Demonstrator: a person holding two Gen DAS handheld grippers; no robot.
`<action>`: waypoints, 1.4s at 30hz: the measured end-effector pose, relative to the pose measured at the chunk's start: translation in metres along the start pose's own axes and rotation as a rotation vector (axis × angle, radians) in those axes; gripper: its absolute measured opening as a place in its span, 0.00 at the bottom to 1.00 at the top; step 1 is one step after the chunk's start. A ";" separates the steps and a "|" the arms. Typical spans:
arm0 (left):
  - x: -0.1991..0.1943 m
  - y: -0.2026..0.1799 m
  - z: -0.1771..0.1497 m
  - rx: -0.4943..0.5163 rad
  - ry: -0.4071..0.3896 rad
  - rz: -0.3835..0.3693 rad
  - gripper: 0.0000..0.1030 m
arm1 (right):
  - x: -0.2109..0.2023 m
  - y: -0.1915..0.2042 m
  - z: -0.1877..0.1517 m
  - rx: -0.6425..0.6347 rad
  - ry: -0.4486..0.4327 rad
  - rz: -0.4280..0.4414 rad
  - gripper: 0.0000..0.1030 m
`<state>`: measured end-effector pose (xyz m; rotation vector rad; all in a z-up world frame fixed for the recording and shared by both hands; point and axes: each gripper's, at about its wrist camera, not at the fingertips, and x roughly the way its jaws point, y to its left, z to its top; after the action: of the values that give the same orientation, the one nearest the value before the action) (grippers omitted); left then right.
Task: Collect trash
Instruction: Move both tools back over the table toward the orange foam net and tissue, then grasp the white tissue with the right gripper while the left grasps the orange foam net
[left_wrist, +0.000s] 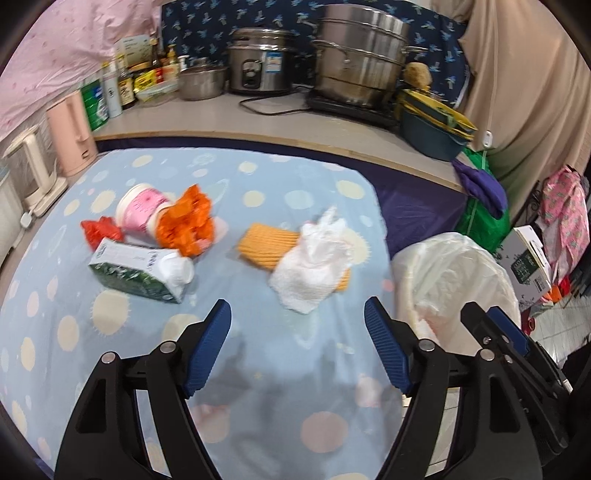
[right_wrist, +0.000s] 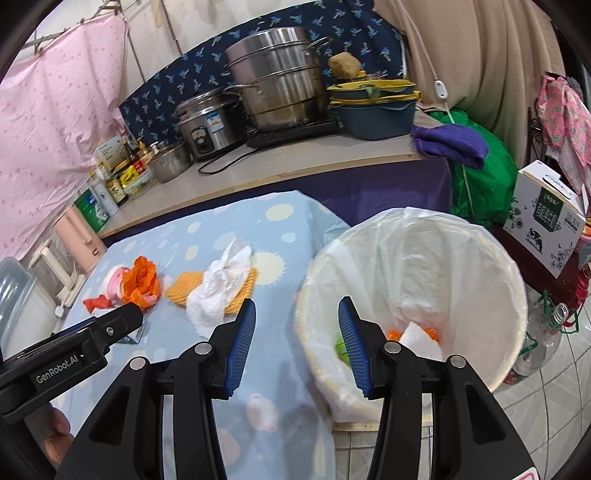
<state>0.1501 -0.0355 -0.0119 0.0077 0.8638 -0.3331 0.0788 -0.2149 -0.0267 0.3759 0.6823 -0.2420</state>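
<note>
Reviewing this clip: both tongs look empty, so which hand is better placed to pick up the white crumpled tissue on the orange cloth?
Probably the left. The left tongs are open with the white tissue just ahead, nearly centred. The right tongs, also empty, straddle the rim of the lined bin, with the tissue off to their left.

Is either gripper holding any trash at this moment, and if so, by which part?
Nothing is held. The left gripper stands open over bare tablecloth; the right gripper is open and empty beside the lined bin.

On the table (left_wrist: 55, 332), the carton (left_wrist: 136, 271) lies left of the towel (left_wrist: 306, 280), bin (left_wrist: 509, 291) right.
</note>
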 end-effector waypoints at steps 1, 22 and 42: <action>0.001 0.007 -0.001 -0.012 0.002 0.008 0.73 | 0.003 0.005 -0.001 -0.006 0.007 0.005 0.44; 0.025 0.127 -0.008 -0.203 0.046 0.109 0.80 | 0.094 0.077 -0.003 -0.082 0.125 0.054 0.44; 0.044 0.137 -0.006 -0.228 0.088 0.092 0.80 | 0.146 0.091 0.004 -0.109 0.180 0.036 0.12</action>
<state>0.2116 0.0834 -0.0661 -0.1496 0.9819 -0.1475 0.2220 -0.1478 -0.0954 0.3079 0.8613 -0.1371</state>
